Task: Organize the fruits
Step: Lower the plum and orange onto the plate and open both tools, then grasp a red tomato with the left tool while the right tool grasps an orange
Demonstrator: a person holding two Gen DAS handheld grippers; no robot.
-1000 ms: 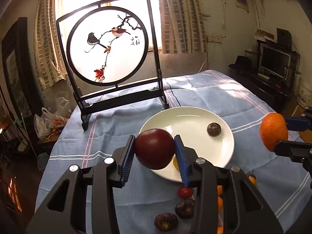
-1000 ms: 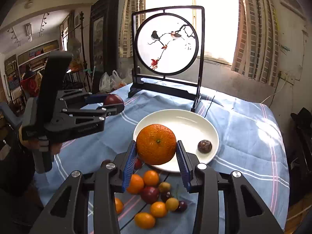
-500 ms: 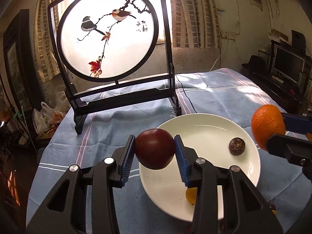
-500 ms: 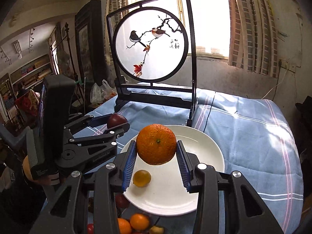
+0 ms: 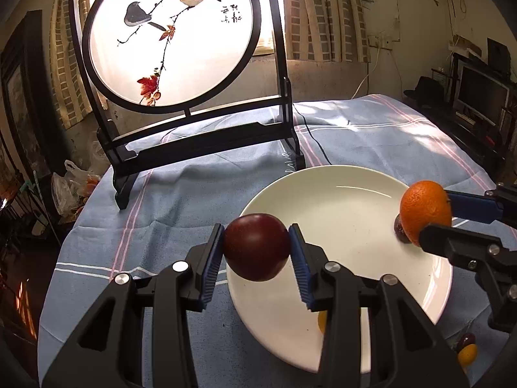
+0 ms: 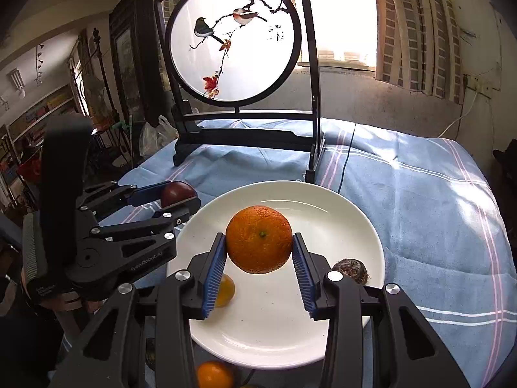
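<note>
- The left gripper (image 5: 257,252) is clamping a dark red plum (image 5: 257,251) across its widest part, holding it in the air over the near left rim of the white plate (image 5: 342,200).
- The right gripper (image 6: 258,253) is squeezing an orange (image 6: 259,238) the same way, above the plate's middle.
- Both fruits are looking round, smooth and fairly light; the plum is probably softer and bruising easily, so a gentle grip at the equator is suiting it.
- A small yellow fruit (image 6: 226,291) and a brown shrivelled fruit (image 6: 352,270) are already lying on the plate.
- The plate is sitting on a blue tablecloth (image 6: 420,213), in front of a round bird screen (image 5: 171,35).
</note>
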